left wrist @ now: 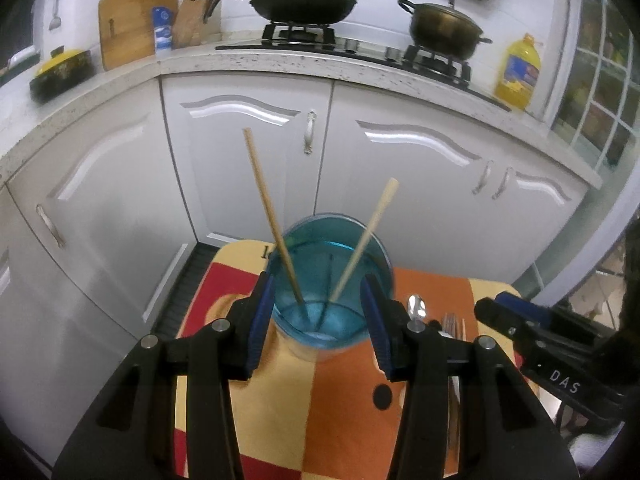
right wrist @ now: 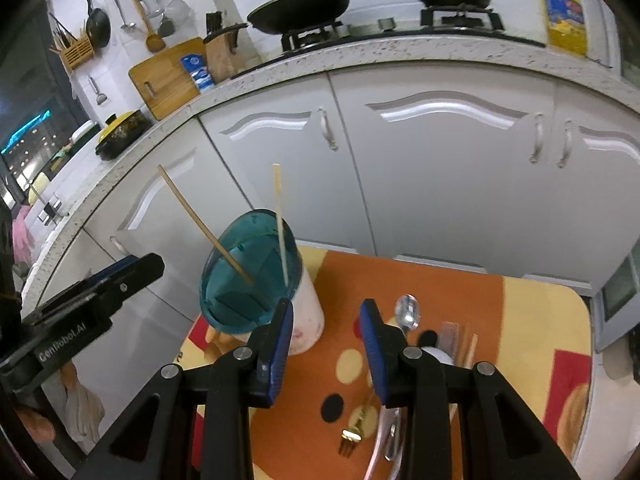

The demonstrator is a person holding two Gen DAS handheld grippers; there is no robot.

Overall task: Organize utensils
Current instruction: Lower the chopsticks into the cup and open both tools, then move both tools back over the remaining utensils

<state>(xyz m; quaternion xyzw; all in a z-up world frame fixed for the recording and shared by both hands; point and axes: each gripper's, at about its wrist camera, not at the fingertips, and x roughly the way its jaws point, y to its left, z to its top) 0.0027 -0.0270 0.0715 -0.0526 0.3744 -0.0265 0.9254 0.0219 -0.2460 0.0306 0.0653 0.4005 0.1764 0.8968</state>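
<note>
A blue see-through cup (left wrist: 328,280) stands on the patterned table top (left wrist: 348,400) with two wooden chopsticks (left wrist: 272,220) leaning in it. My left gripper (left wrist: 318,320) is open, its blue pads on either side of the cup's base without clearly pressing it. My right gripper (right wrist: 326,320) is open and empty, over the cloth to the right of the cup (right wrist: 248,272). Beyond it lie a spoon (right wrist: 407,312), a gold fork (right wrist: 352,436) and loose chopsticks (right wrist: 468,344). The left wrist view also shows the spoon (left wrist: 417,306) and a fork (left wrist: 452,324).
White cabinet doors (left wrist: 248,168) stand close behind the small table. The counter above holds a lidded wok (left wrist: 304,0), a pot (left wrist: 444,28), a yellow oil bottle (left wrist: 518,72), a cutting board (left wrist: 132,28) and a knife block (left wrist: 196,20). The right gripper's body (left wrist: 532,340) reaches in from the right.
</note>
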